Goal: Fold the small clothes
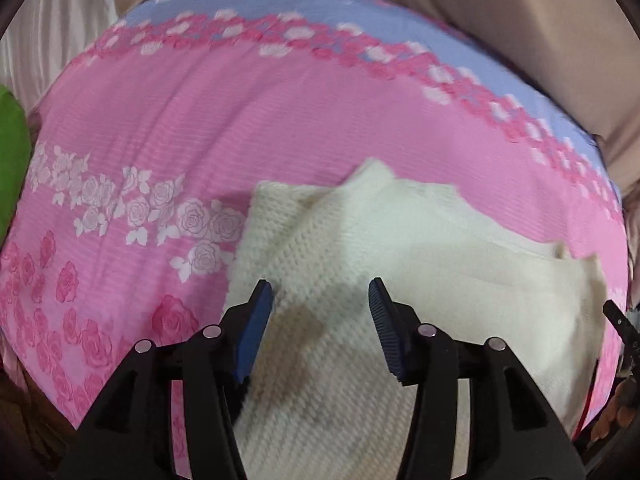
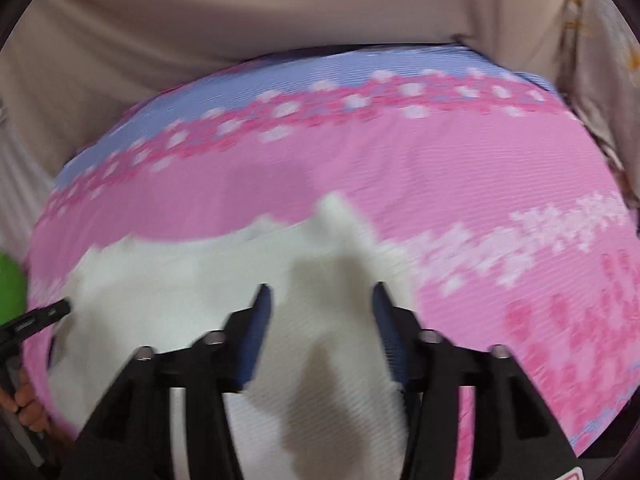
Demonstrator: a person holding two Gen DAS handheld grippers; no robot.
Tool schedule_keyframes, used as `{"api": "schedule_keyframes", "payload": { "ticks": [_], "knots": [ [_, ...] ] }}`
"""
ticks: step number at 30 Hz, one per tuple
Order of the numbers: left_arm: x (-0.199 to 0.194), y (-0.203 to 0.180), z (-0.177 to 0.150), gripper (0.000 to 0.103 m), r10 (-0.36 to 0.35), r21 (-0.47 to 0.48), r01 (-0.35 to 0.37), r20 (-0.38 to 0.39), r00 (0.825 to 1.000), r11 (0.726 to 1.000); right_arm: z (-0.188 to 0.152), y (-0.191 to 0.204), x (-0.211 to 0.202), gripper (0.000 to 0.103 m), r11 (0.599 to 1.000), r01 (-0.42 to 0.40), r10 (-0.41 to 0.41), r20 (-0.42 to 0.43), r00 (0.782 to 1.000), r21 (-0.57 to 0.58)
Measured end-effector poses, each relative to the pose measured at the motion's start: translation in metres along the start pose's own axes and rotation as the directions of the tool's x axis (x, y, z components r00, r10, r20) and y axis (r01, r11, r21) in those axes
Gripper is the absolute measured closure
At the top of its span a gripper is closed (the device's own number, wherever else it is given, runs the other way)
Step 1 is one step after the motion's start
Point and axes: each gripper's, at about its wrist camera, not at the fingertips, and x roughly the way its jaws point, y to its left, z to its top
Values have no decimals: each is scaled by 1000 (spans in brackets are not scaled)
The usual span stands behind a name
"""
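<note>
A cream knitted garment (image 1: 380, 264) lies partly folded on a pink floral bedsheet (image 1: 200, 128). My left gripper (image 1: 320, 296) is open above the garment's left part, with nothing between its blue pads. In the right wrist view, which is blurred, the garment (image 2: 200, 292) spreads left and below my right gripper (image 2: 320, 300), which is open and empty above the cloth. The left gripper's tip (image 2: 52, 312) shows at the left edge of the right wrist view.
The bedsheet (image 2: 440, 168) has a blue band (image 1: 360, 12) along its far edge. Beige fabric (image 2: 280, 12) lies beyond the bed. A green object (image 1: 12, 152) sits at the left edge.
</note>
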Motion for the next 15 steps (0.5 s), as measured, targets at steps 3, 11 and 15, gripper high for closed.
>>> {"api": "schedule_keyframes", "payload": {
  "ticks": [3, 11, 15],
  "knots": [
    [4, 0, 2, 80, 56, 33, -56, 13, 998, 998, 9, -21, 42, 90, 1000, 12, -12, -117, 993, 2],
    [-1, 5, 3, 80, 59, 6, -59, -9, 998, 998, 7, -47, 54, 82, 997, -20, 29, -139, 990, 70],
    [-34, 8, -9, 67, 61, -3, -61, 30, 998, 998, 14, -23, 0, 72, 999, 24, -23, -24, 999, 38]
  ]
}}
